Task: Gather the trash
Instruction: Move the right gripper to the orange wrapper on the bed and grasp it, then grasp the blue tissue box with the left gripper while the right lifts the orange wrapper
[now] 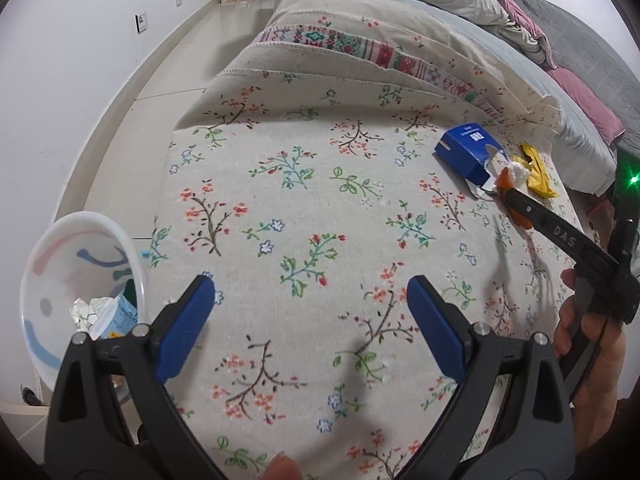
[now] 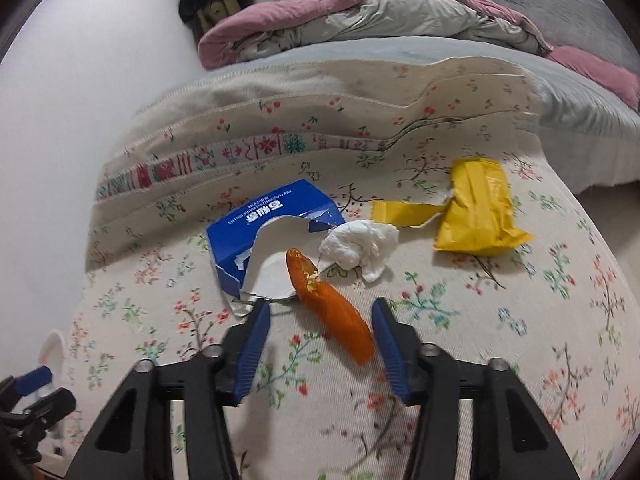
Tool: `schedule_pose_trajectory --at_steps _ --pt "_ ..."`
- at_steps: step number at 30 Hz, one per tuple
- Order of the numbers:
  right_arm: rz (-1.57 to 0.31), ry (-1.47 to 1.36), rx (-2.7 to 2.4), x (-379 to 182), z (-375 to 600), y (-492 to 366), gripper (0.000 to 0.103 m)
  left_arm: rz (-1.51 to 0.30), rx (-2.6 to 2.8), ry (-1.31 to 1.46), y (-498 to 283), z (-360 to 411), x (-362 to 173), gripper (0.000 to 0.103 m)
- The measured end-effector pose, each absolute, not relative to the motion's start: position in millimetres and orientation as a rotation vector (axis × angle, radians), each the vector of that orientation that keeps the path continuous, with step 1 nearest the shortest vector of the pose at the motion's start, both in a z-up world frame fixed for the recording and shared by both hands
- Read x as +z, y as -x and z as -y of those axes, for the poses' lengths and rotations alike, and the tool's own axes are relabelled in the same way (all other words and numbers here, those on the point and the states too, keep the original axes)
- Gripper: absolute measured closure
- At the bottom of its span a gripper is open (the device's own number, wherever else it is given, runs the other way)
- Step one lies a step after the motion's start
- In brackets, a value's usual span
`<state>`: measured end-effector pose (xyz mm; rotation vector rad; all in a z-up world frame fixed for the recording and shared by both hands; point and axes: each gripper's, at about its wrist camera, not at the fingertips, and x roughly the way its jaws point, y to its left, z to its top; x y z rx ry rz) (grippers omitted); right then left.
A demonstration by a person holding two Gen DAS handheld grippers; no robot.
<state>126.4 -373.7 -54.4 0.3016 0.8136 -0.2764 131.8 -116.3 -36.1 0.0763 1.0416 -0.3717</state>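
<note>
On a flower-print bed cover (image 2: pixel 400 400), the right gripper (image 2: pixel 320 316) stands with jaws open around an orange peel (image 2: pixel 332 320), its right pad at the peel's edge and no squeeze evident. The left gripper (image 1: pixel 312 292) hangs open and empty beside the trash bin (image 1: pixel 40 264). The peel lies slantwise, touching a torn blue box (image 2: pixel 256 220) and a tissue wad (image 2: pixel 356 248), so a closing pinch could slip off or snag the neighbours.

Ahead of the right jaws lie four pieces of trash: one torn blue box (image 2: pixel 264 232), one orange peel (image 2: pixel 332 312), one crumpled white tissue (image 2: pixel 360 246) and one yellow wrapper (image 2: pixel 476 212). One white bin (image 1: pixel 80 280) stands left of the left jaws, holding several scraps.
</note>
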Motion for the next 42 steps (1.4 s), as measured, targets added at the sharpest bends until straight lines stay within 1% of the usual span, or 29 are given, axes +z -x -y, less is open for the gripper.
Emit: schedule_pose_trajectory --at_steps 2,3,4,5,15,21,27,29,31,38,41,42 --pt "-0.831 -0.275 -0.285 -59 372 -132 0.075 -1.045 -0.375 -0.081 -135 119 -38 0.007" --pt "-0.831 -0.265 -0.287 -60 372 -133 0.079 -1.045 -0.377 -0.084 -137 121 -39 0.007" --pt "-0.828 -0.264 -0.286 -60 372 -133 0.087 -1.045 -0.380 -0.088 -138 124 -40 0.007" --pt "-0.824 -0.268 -0.282 -60 373 -132 0.089 -1.046 -0.383 -0.093 -140 127 -40 0.007" --pt "-0.734 -0.372 -0.274 -33 395 -84 0.090 -1.028 -0.499 -0.147 -166 182 -36 0.007" --pt "-0.685 -0.429 -0.332 -20 418 -53 0.090 -0.997 -0.592 -0.216 -189 231 -38 0.007" --pt "-0.670 -0.484 -0.384 -16 442 -33 0.090 -0.964 -0.727 -0.237 -203 264 -42 0.010" --pt "-0.676 -0.501 -0.395 -18 447 -31 0.090 -0.979 -0.785 -0.215 -210 270 -48 0.013" --pt "-0.681 -0.512 -0.400 -20 450 -30 0.090 -0.992 -0.824 -0.203 -218 274 -53 0.018" --pt "-0.683 -0.530 -0.409 -23 456 -27 0.090 -0.983 -0.927 -0.182 -238 281 -51 0.018" --pt "-0.686 -0.539 -0.409 -25 456 -27 0.090 -0.991 -0.939 -0.202 -243 289 -51 0.028" --pt "-0.687 -0.541 -0.409 -26 456 -28 0.090 -0.989 -0.938 -0.214 -243 291 -50 0.034"
